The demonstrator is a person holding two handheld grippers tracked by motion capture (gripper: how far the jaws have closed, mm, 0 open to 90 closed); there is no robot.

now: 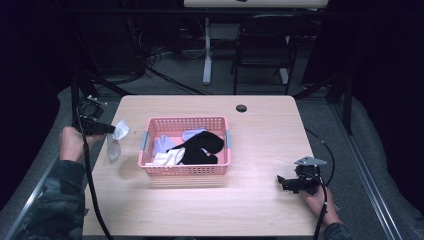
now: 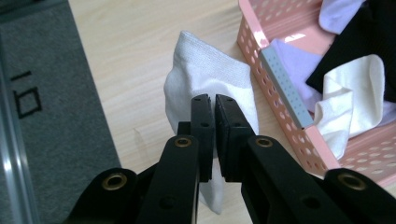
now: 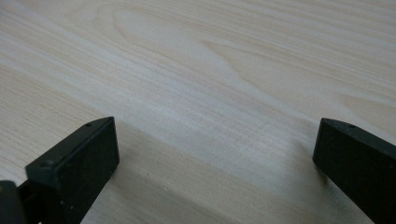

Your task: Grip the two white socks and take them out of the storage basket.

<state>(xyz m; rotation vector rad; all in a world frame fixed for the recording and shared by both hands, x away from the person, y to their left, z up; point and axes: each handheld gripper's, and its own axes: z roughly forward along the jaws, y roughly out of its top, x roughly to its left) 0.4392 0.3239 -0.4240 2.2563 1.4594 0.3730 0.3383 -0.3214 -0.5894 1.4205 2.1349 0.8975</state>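
A white sock (image 1: 115, 140) (image 2: 205, 74) hangs over the table's left side, just left of the pink basket (image 1: 150, 167) (image 2: 280, 88). My left gripper (image 1: 107, 129) (image 2: 214, 100) is shut on the sock, the jaws pinching its fabric. Inside the basket lie a black sock (image 1: 202, 147), a cream sock (image 2: 350, 102) and pale lilac socks (image 1: 192, 134). My right gripper (image 1: 281, 181) (image 3: 215, 154) rests low over bare wood at the table's right front, jaws wide open with nothing between them.
The wooden table (image 1: 260, 140) has a round cable hole (image 1: 241, 108) at the back. A grey floor mat (image 2: 42, 93) lies beyond the left edge. A chair (image 1: 265, 40) and a desk leg (image 1: 207, 50) stand behind the table.
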